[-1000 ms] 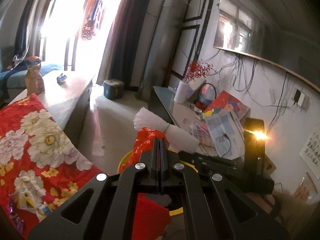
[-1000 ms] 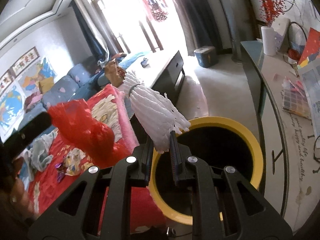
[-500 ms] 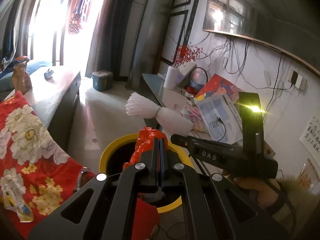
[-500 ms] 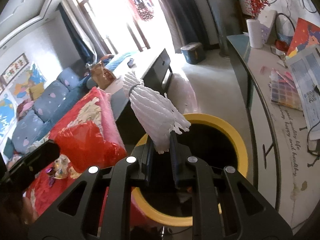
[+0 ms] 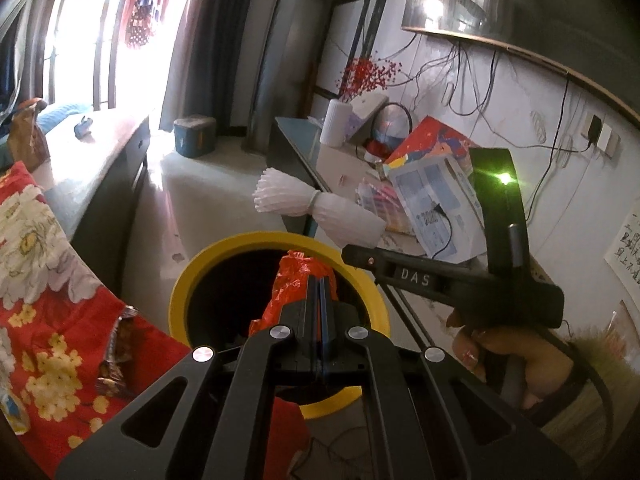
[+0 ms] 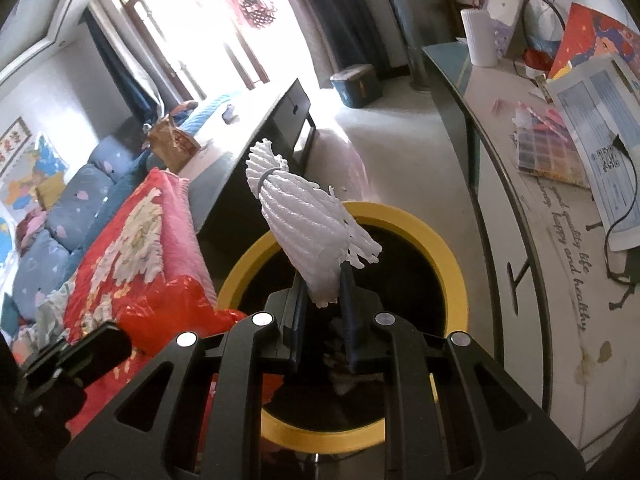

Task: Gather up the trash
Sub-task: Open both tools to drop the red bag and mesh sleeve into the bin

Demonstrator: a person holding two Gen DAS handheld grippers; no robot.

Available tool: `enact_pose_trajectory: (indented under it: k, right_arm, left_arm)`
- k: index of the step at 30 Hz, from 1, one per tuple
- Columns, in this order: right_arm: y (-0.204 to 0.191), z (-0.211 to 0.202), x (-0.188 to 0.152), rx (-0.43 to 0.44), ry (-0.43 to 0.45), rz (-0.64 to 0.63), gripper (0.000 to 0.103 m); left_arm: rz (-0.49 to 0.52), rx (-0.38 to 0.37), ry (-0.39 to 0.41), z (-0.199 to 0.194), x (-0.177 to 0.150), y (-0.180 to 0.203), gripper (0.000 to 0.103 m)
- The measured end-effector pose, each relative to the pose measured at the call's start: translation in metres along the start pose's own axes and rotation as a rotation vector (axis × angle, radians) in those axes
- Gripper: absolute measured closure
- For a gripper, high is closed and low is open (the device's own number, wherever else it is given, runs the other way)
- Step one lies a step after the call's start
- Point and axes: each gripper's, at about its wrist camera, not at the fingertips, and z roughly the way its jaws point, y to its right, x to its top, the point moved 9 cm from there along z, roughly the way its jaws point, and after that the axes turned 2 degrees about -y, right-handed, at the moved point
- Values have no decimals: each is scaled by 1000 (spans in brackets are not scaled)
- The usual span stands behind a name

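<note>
A yellow-rimmed bin [image 5: 276,240] [image 6: 444,248] with a dark inside stands on the floor below both grippers. My left gripper [image 5: 319,280] is shut on a crumpled red plastic wrapper [image 5: 294,276], held over the bin's opening. My right gripper [image 6: 324,276] is shut on a white foam net sleeve [image 6: 308,236] tied with a band near its top; it hangs above the bin's mouth. In the left wrist view the foam net [image 5: 320,208] and the right gripper [image 5: 352,254] appear at the bin's far right rim, held by a hand [image 5: 508,356]. The red wrapper [image 6: 176,312] also shows at lower left of the right wrist view.
A red flowered blanket [image 5: 44,280] with snack wrappers [image 5: 116,344] lies left of the bin. A dark coffee table [image 6: 256,128] stands behind it. A glass console table [image 6: 560,208] with papers, a paper roll [image 6: 480,36] and a vase runs along the right wall.
Both grippers have sunk toward the bin and tilted down; its yellow rim now fills more of each view. The red wrapper and the foam net now sit over the opening.
</note>
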Motion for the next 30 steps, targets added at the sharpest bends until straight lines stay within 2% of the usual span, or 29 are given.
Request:
enact_pose_trajectory:
  k: [12, 18, 20, 21, 22, 24, 25, 27, 30]
  right_arm:
    - [13, 16, -10, -27, -53, 12, 92]
    - [16, 23, -18, -39, -91, 19, 82]
    - [17, 23, -18, -41, -92, 22, 70]
    - [17, 22, -17, -45, -87, 25, 68]
    - [18, 22, -17, -46, -84, 27, 65]
    - [18, 20, -16, -46, -77, 29, 62]
    - [18, 19, -16, -47, -74, 29, 59]
    - [16, 16, -14, -43, -64, 27, 56]
    - [12, 9, -9, -40, -32, 18, 48]
  left_arm:
    - [-60, -23, -62, 29, -17, -12, 102]
    - [-85, -11, -88, 42, -22, -20, 100]
    - [-95, 13, -84, 40, -24, -26, 81]
    - [-103, 17, -80, 39, -24, -28, 59]
    - [-110, 22, -73, 36, -23, -31, 47]
    - [-117, 35, -60, 31, -22, -35, 44]
    - [-118, 43, -56, 29, -22, -36, 35]
    - [-125, 63, -38, 21, -20, -41, 22]
    - [-132, 101, -10, 7, -17, -48, 12]
